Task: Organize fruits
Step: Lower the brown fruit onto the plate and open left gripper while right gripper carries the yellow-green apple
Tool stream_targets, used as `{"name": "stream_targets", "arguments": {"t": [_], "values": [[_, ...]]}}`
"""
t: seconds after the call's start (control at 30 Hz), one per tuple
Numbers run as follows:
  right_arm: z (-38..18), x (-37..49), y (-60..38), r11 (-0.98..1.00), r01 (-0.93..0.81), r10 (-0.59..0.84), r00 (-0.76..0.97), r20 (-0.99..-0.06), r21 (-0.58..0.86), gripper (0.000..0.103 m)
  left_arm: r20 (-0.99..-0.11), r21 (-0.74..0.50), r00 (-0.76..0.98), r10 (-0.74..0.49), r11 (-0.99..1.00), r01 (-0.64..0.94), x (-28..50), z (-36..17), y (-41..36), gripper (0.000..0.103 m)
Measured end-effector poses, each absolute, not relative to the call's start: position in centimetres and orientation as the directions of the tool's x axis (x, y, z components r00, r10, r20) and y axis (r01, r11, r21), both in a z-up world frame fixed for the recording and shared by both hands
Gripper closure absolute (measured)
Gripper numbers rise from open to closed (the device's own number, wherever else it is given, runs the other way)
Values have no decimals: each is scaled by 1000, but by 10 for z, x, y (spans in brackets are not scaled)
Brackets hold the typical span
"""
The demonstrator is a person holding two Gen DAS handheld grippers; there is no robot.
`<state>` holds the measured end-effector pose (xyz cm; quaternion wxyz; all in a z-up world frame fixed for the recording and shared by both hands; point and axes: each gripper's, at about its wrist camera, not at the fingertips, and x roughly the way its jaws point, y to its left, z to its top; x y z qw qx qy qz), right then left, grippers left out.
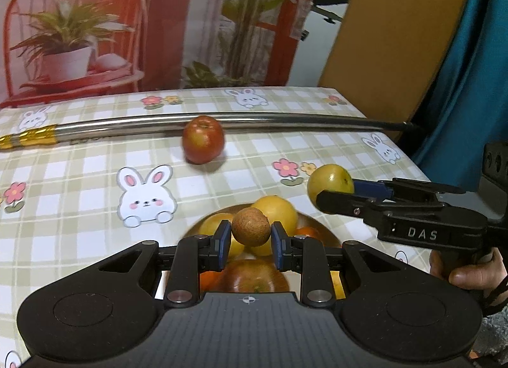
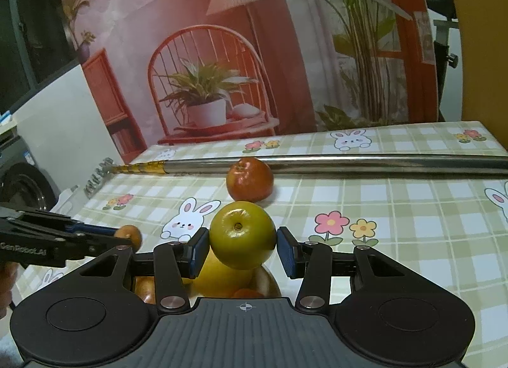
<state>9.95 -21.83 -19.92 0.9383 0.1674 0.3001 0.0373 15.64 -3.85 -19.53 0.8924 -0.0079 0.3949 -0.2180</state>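
Note:
My left gripper (image 1: 250,241) is shut on a small brown round fruit (image 1: 250,226) and holds it above a bowl (image 1: 320,225) with yellow, orange and red fruits. My right gripper (image 2: 243,248) is shut on a green-yellow apple (image 2: 243,234), also above the bowl (image 2: 270,279). In the left wrist view the right gripper (image 1: 330,191) comes in from the right with the apple (image 1: 330,179). In the right wrist view the left gripper (image 2: 127,237) comes in from the left with the brown fruit (image 2: 128,234). A red apple (image 1: 203,139) lies on the tablecloth beyond the bowl; it also shows in the right wrist view (image 2: 250,180).
A long metal rod with a gold band (image 1: 222,121) lies across the far side of the table, just behind the red apple. The checked tablecloth (image 1: 79,161) has rabbit and flower prints. The table's right edge (image 1: 409,152) is near the right gripper. A printed backdrop stands behind.

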Motion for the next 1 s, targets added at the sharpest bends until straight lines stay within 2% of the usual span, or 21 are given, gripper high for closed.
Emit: {"name": "stream_targets", "arguments": {"t": [0.57, 1.0], "values": [[-208, 81, -226, 929, 46, 183, 806, -563, 368, 60, -751, -169, 546, -372, 907, 385, 169, -213, -54, 74], [-206, 82, -215, 932, 16, 209, 794, -571, 363, 60, -744, -171, 566, -356, 920, 353, 170, -213, -48, 74]]}}
